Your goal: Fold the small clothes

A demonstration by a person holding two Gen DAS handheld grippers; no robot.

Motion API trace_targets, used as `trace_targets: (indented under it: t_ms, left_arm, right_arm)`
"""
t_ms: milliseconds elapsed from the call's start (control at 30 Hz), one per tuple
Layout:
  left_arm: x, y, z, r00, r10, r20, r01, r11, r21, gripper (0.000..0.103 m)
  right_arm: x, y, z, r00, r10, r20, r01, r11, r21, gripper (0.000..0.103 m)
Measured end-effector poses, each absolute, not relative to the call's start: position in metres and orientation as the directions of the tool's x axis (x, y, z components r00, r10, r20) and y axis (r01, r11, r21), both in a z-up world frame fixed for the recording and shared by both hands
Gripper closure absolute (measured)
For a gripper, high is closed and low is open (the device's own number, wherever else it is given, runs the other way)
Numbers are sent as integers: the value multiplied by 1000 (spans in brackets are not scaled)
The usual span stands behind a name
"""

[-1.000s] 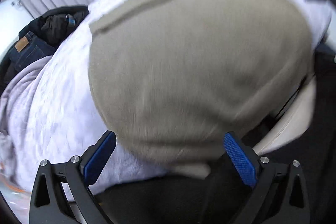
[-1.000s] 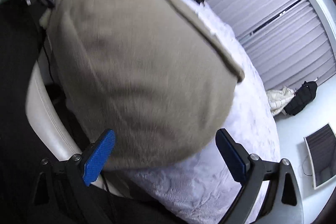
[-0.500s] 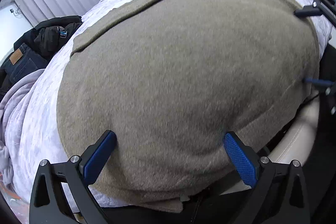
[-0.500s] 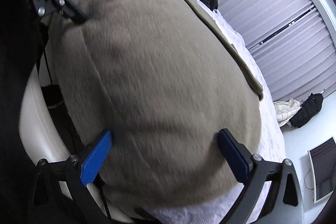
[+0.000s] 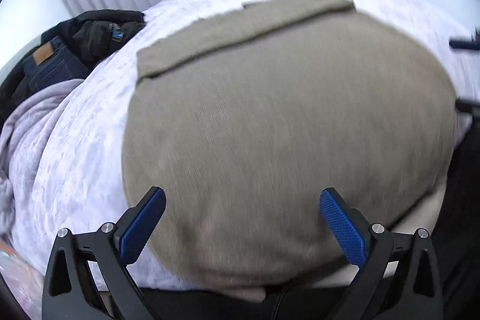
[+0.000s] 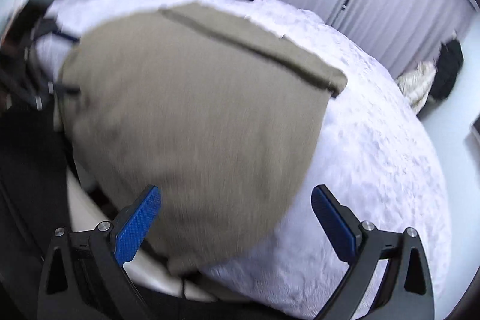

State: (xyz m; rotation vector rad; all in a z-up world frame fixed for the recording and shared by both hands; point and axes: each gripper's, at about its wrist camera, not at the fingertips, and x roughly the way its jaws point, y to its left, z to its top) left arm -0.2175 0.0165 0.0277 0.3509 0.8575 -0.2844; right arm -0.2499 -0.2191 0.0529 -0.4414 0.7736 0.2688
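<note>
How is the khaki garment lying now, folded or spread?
Mostly spread flat: the khaki garment covers the bedspread, with one narrow strip turned over along its far edge.

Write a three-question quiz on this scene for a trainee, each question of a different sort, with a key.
1. True or false: the left gripper is shut on the flat olive-brown knitted garment.
2. Multiple choice: the garment lies on A) a bare wooden floor, B) a pale lilac textured bedspread, C) a metal tray.
3. Fill in: beyond the bedspread's far corner, dark blue jeans with a tan leather patch lie beside a ______ jacket.

Key: 1 false, both it and the right gripper stand open, apart from the cloth; 2 B; 3 black.
</note>
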Motion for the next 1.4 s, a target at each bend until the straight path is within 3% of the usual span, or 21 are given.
trace_targets:
  t_ms: [167,333,800,1067,1400]
  left_arm:
    - [-165,3,40,620,-63,-782,249,961,120,0]
    - [-134,7,16,546,-73,-835,170,985,25,0]
    - [-171,26,2,573,-124,-810,143,988,-51,0]
    - [-190,32,-2,564,-150,-812,153,985,-76,0]
    - [-214,36,-22,507,-151,-849,241,970,-29,0]
  right_arm:
    - [-175,-191,72,676,94,-731,-260,959,-117,2]
    - [-127,-171,26,558,34,-829,-116,993,-38,2]
    - [-228,-169,9,648,24,-761,-212,966,-151,1]
    - [-250,-166,0,669,-6,-743,-176,970,-166,1]
    - [-277,-157,-15,645,-52,-763,-246,930,-272,1]
